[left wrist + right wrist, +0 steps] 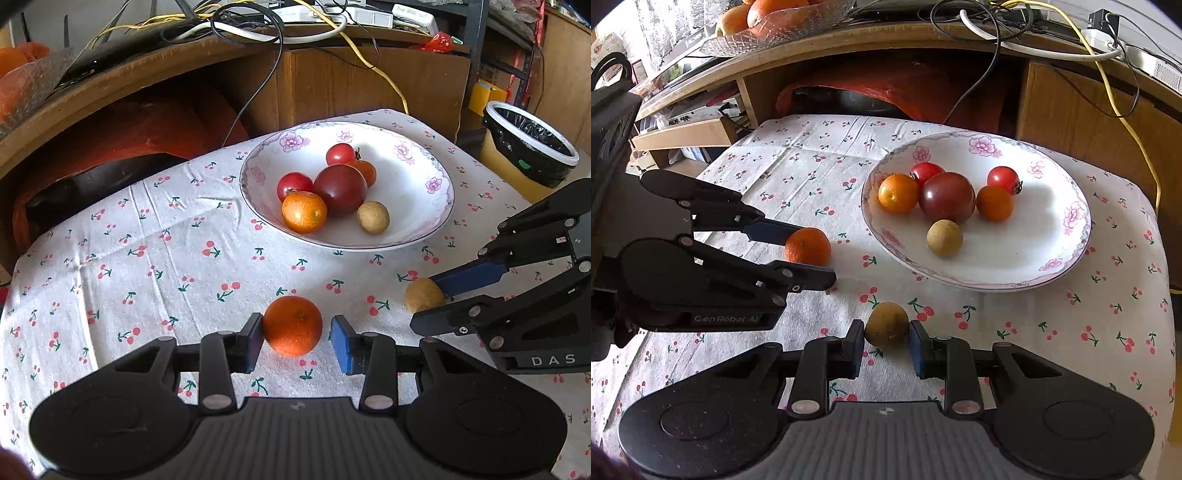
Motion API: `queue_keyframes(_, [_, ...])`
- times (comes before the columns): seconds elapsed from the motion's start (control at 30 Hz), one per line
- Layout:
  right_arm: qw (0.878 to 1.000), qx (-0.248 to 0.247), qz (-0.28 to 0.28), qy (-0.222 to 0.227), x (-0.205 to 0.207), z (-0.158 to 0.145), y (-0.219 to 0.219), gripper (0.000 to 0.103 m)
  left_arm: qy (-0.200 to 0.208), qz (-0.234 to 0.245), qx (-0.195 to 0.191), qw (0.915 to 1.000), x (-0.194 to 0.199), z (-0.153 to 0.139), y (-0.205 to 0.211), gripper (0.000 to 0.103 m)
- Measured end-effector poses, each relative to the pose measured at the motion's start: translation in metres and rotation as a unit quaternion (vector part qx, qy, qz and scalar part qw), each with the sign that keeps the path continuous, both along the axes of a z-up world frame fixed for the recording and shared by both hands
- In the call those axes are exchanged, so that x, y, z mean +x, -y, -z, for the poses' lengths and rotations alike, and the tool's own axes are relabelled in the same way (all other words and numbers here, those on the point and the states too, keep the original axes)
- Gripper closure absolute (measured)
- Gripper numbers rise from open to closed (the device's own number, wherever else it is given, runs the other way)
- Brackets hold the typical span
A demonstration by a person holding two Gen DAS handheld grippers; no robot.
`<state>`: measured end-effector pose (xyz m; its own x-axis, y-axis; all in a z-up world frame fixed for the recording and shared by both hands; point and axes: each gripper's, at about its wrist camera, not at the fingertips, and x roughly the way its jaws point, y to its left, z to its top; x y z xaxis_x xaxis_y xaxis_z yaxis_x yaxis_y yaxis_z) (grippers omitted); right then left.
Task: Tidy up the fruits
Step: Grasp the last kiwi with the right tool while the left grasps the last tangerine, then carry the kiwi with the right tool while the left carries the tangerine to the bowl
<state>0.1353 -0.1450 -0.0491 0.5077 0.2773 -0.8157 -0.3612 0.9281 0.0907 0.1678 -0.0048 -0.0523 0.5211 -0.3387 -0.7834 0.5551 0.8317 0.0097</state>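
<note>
A white flowered bowl (406, 195) (1045, 236) on the cherry-print cloth holds red tomatoes, a dark tomato (341, 189), small oranges and a brown round fruit (373, 217). In front of it an orange (291, 325) (808, 246) sits on the cloth between the fingers of my left gripper (297, 341) (812, 256). That gripper is open: its left pad touches the orange, its right pad stands a little off. To the right, a second brown fruit (424, 294) (886, 324) rests on the cloth with my right gripper (886, 347) (423, 301) shut on it, both pads against its sides.
A wooden desk (332, 74) with tangled cables rises behind the table. A bin with a black liner (532, 147) stands off the far right corner. A glass dish of oranges (775, 18) sits on the desk. The cloth's edges drop off at left and right.
</note>
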Motion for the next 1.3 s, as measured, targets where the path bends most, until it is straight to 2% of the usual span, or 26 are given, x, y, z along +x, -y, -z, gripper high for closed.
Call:
queue_keyframes(0.53, [1.000,-0.018,0.000,0.011,0.002,0.001,-0.008,0.082,0.012,-0.008,0.015,0.9998,-0.005,-0.001,0.006,0.056])
queue_keyframes(0.7, [1.000,-0.024,0.002,0.012,-0.001,-0.001,-0.009,0.082,0.021,-0.009,0.030,0.9993,-0.008,-0.003,0.009,0.061])
queue_keyframes(0.93, [1.000,-0.018,0.005,0.025,-0.007,-0.011,-0.005,0.082,0.020,-0.010,0.035,0.9991,-0.015,-0.006,0.014,0.062])
queue_keyframes(1.3, [0.998,-0.007,0.028,0.056,-0.001,-0.031,0.018,0.083,0.047,-0.016,0.027,0.9984,-0.014,-0.025,0.030,0.062])
